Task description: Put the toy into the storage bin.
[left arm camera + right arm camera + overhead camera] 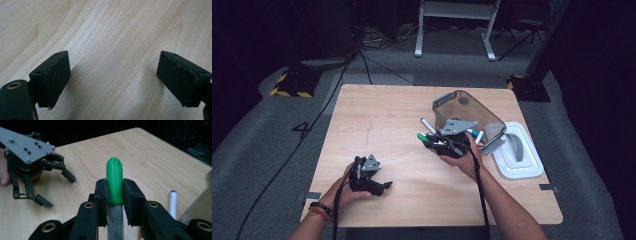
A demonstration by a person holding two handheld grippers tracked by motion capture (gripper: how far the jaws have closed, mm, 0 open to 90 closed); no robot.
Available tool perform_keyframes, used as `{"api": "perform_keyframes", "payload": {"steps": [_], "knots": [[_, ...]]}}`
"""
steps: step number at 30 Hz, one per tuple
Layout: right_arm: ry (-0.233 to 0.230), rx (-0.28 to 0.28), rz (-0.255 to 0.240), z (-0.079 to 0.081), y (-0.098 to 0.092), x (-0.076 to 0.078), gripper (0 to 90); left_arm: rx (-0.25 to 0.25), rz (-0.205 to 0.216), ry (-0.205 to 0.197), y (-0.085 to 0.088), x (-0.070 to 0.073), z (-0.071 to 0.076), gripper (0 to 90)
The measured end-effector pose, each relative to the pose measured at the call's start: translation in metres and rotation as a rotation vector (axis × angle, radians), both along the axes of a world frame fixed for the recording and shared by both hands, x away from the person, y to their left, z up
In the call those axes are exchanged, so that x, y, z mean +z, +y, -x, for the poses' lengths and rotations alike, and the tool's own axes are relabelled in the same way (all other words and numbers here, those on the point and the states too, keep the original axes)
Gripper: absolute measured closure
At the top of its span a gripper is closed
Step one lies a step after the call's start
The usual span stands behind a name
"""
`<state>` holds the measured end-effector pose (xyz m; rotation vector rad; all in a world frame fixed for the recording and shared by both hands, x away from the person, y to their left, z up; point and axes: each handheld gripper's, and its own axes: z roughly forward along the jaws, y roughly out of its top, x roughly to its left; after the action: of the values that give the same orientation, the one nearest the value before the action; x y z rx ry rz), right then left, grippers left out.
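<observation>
Two tongs are at work on the desk (382, 115). We see the right tongs (115, 195) clamped on a green-capped marker (115, 180), its cap poking out beyond the jaws and its barrel cut off at the bottom edge of the right gripper view, the print on it hard to read. In the high view the marker is lifted just beside the clear bin (472, 112), whose contents we cannot make out. The left tongs (112, 80) stand wide apart over bare wood, holding nothing. A purple-capped marker (173, 203) lies near the bin.
</observation>
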<state>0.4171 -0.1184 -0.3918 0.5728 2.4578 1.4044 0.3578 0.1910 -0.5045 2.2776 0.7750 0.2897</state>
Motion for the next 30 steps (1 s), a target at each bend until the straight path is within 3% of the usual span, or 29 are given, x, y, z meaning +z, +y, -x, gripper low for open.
{"api": "perform_keyframes", "payload": {"steps": [4, 15, 23, 30], "knots": [[-0.027, -0.016, -0.018, 0.001, -0.011, 0.018, 75.0, 0.000, 0.000, 0.000, 0.000, 0.000, 0.000, 12.4], [-0.090, -0.072, -0.010, 0.001, -0.030, 0.063, 75.0, 0.000, 0.000, 0.000, 0.000, 0.000, 0.000, 12.4], [-0.097, -0.136, -0.010, -0.010, -0.049, 0.084, 74.9, 0.000, 0.000, 0.000, 0.000, 0.000, 0.000, 12.4], [-0.084, -0.199, 0.011, -0.024, -0.064, 0.089, 75.0, 0.000, 0.000, 0.000, 0.000, 0.000, 0.000, 12.4]]}}
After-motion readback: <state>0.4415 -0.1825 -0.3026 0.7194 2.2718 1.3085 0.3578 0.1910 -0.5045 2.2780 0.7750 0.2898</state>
